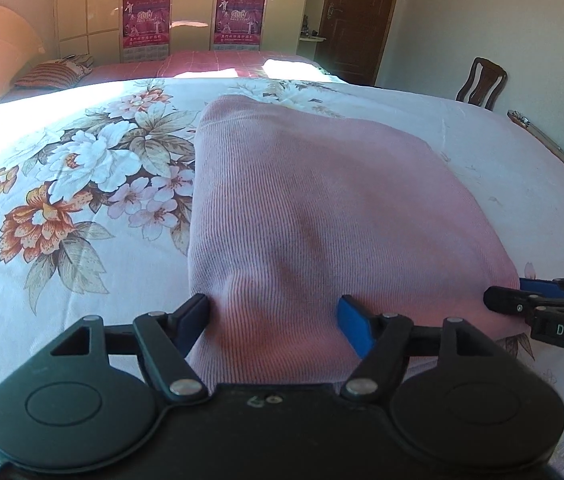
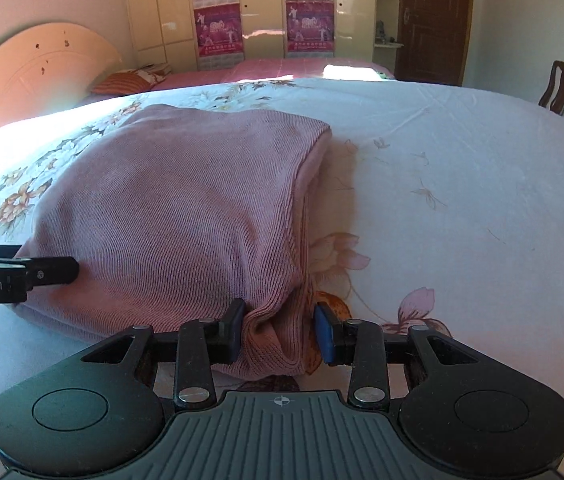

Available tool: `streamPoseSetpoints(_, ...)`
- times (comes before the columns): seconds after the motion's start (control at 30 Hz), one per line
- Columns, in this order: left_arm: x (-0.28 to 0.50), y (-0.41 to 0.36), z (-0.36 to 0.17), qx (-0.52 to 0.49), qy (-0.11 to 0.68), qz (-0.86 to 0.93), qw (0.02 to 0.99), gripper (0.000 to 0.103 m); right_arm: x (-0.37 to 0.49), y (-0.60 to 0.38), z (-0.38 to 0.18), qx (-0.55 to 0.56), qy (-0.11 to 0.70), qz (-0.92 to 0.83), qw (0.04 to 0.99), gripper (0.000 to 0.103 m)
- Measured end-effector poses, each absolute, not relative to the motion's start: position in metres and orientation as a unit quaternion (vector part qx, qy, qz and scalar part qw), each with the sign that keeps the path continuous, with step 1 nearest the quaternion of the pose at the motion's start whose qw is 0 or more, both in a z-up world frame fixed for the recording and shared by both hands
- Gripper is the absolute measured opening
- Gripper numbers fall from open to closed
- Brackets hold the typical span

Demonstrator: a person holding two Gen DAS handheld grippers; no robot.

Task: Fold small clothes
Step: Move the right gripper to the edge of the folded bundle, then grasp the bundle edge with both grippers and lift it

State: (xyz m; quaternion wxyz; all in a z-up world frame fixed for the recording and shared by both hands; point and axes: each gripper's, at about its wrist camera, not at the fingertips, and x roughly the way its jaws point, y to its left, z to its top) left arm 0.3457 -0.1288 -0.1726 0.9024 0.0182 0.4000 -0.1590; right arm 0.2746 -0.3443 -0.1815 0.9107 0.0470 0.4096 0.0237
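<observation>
A pink ribbed knit garment point(image 1: 322, 200) lies folded on the floral bedsheet point(image 1: 82, 184). My left gripper point(image 1: 274, 320) is wide open, its fingers on either side of the garment's near left part, the cloth bunched between them. My right gripper point(image 2: 280, 330) is partly open around the garment's near right corner point(image 2: 274, 332), with a gap beside the blue pad. The garment also shows in the right wrist view point(image 2: 186, 216). The right gripper shows at the right edge of the left wrist view point(image 1: 514, 300), and the left gripper at the left edge of the right wrist view point(image 2: 54, 272).
The bedsheet point(image 2: 462, 200) spreads right of the garment. A second bed with a red cover point(image 1: 210, 62) and a striped pillow point(image 1: 48, 74) lies behind. A headboard point(image 2: 30, 76), wardrobe with posters point(image 1: 146, 20), door point(image 1: 356, 16) and wooden chair point(image 1: 482, 84) stand farther off.
</observation>
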Motion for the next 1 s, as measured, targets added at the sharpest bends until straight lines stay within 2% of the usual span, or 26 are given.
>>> streamPoseSetpoints(0.17, 0.345, -0.129, -0.171, 0.023, 0.400, -0.161, 0.902, 0.071, 0.265, -0.350, -0.176, 0.040, 0.404, 0.005, 0.914, 0.036)
streamPoseSetpoints(0.33, 0.344, -0.129, -0.171, 0.028, 0.399, -0.163, 0.902, 0.071, 0.254, -0.361, -0.170, 0.086, 0.391, 0.000, 0.916, 0.036)
streamPoseSetpoints(0.73, 0.345, -0.130, -0.173, 0.028, 0.400, -0.162, 0.902, 0.074, 0.248, -0.329, -0.136, 0.059, 0.342, 0.042, 0.937, 0.035)
streamPoseSetpoints(0.87, 0.345, -0.131, -0.173, 0.031, 0.399, -0.166, 0.901, 0.075, 0.250, -0.311, -0.140, 0.052, 0.353, 0.087, 0.930, 0.035)
streamPoseSetpoints(1.0, 0.345, -0.129, -0.174, 0.028, 0.400, -0.168, 0.901, 0.078, 0.256, -0.320, -0.161, 0.056, 0.392, 0.061, 0.916, 0.035)
